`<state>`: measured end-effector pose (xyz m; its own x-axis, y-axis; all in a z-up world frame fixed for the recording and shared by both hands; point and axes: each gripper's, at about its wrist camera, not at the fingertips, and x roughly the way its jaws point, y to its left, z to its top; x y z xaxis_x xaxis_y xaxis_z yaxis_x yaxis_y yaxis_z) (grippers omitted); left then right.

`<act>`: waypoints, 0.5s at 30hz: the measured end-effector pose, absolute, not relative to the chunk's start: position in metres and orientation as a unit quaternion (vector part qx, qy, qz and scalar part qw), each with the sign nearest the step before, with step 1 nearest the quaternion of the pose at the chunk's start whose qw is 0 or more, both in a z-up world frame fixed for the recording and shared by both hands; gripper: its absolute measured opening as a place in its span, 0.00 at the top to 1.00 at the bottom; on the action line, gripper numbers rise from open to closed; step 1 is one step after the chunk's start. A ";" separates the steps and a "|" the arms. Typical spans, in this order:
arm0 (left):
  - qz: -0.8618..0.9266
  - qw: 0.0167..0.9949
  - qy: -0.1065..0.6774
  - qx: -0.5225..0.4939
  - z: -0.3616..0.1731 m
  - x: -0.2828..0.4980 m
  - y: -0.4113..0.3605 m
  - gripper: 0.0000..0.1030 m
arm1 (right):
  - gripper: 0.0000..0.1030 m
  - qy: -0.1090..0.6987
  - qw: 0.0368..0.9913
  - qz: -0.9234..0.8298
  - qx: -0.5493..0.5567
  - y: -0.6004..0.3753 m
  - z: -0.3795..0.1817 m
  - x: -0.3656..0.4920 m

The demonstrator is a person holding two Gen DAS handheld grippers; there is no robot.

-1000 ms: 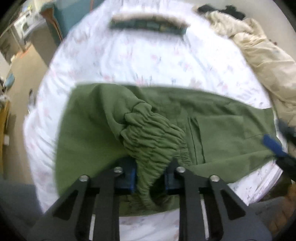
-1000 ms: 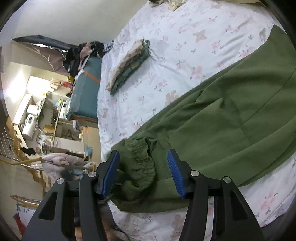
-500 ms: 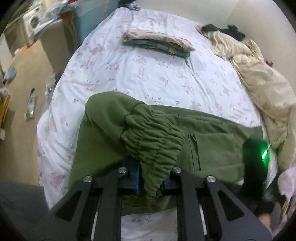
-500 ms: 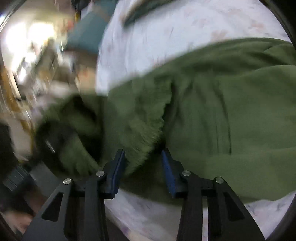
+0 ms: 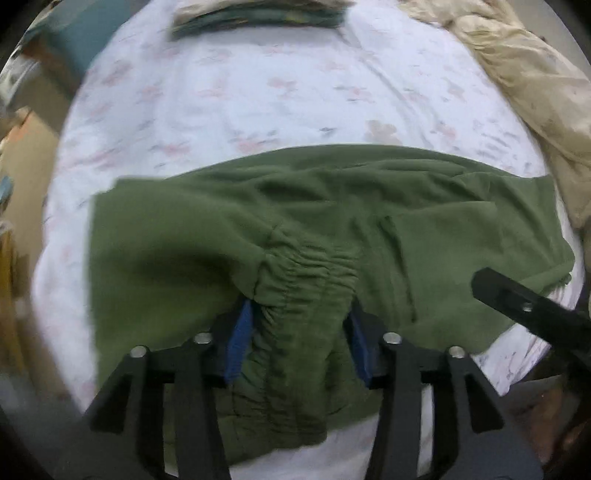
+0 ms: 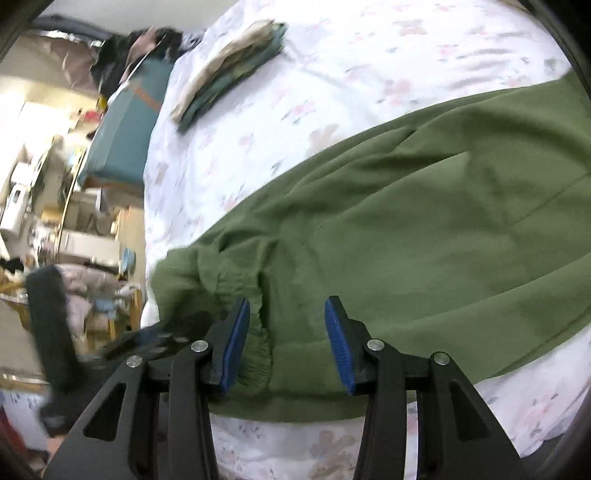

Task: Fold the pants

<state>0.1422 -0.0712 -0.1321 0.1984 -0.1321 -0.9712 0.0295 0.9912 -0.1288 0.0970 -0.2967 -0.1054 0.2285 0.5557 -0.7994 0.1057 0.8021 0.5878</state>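
Olive green pants (image 5: 443, 236) lie across the flowered bed sheet (image 5: 258, 92), folded over on themselves. Their gathered elastic waistband (image 5: 306, 273) lies flat on the lower layer. My left gripper (image 5: 299, 343) points down at it; its jaws are opening and stand wide, with the waistband between the blue pads and loose. In the right wrist view the pants (image 6: 424, 229) fill the right half. My right gripper (image 6: 286, 343) hovers over their near edge beside a gathered cuff (image 6: 236, 280). Its jaws are opening, and the cloth under them is not pinched.
A folded stack of clothes (image 5: 258, 14) lies at the far side of the bed, seen also in the right wrist view (image 6: 229, 74). A crumpled beige blanket (image 5: 517, 66) lies far right. A teal chest (image 6: 122, 136) and cluttered furniture stand left of the bed.
My left gripper went from shut on the bunched waistband to wide apart, and the waistband dropped flat onto the pants. My right gripper sank closer to the cloth.
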 end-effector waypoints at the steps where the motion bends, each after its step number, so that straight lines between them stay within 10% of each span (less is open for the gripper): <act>1: -0.075 0.767 0.635 -0.049 -0.138 0.145 -0.073 0.23 | 0.56 0.601 0.735 0.147 0.277 -0.302 -0.105 0.097; 7: -0.120 0.768 0.607 -0.168 -0.098 0.134 -0.019 0.20 | 0.56 0.600 0.731 0.143 0.291 -0.305 -0.109 0.101; 11: -0.047 0.832 0.541 -0.109 -0.051 0.110 0.033 0.10 | 0.14 0.595 0.709 0.208 0.316 -0.268 -0.113 0.102; 15: 0.093 0.850 0.517 -0.026 -0.055 0.086 0.078 0.10 | 0.10 0.613 0.693 0.250 0.284 -0.218 -0.130 0.097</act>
<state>0.0865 0.0777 -0.0547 0.4471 0.1320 -0.8847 -0.1856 0.9812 0.0526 0.0967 -0.2181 -0.1302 0.1230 0.6952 -0.7082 0.0016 0.7135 0.7007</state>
